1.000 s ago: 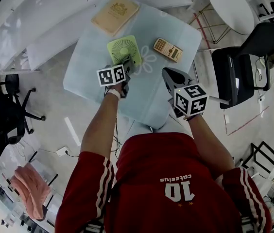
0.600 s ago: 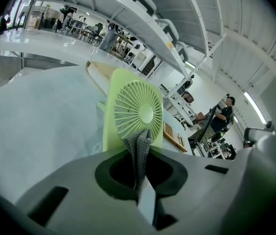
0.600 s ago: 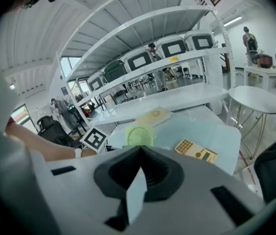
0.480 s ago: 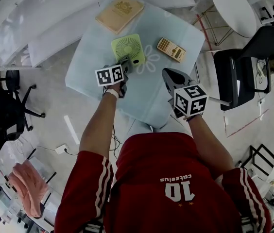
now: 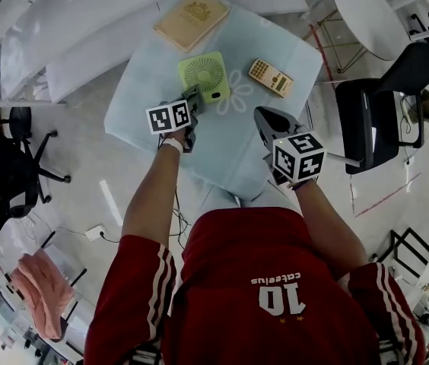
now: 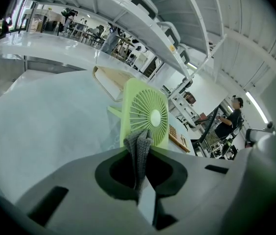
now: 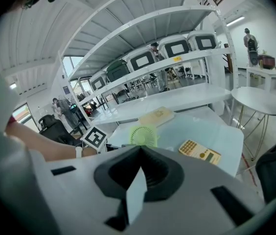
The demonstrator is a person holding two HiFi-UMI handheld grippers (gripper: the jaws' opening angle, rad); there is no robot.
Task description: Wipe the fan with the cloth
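The left tongs are clenched on a grey cloth: in the left gripper view the two jaws meet on a folded, ribbed strip of it, which stands up out of the tips as a short tuft. Straight ahead of that tuft, and very near, stands the fan. The cloth's upper end overlaps the lower edge of the fan's front in this view, but whether the two touch cannot be told. In the head view the left tongs reach forward from the person's left hand to the near left corner of the fan, which sits towards the middle of the pale glass tabletop.

The fan is light green, with a square frame with rounded corners, a round grille of thin radial slats and a paler round hub at its centre. It stands upright on a small green foot, its face turned towards the left tongs.

The right tongs are pressed together with nothing between them, and in the head view they hang over the near right part of the tabletop, well apart from the fan. A tan calculator lies to the right of the fan, and a tan book lies beyond it at the far edge
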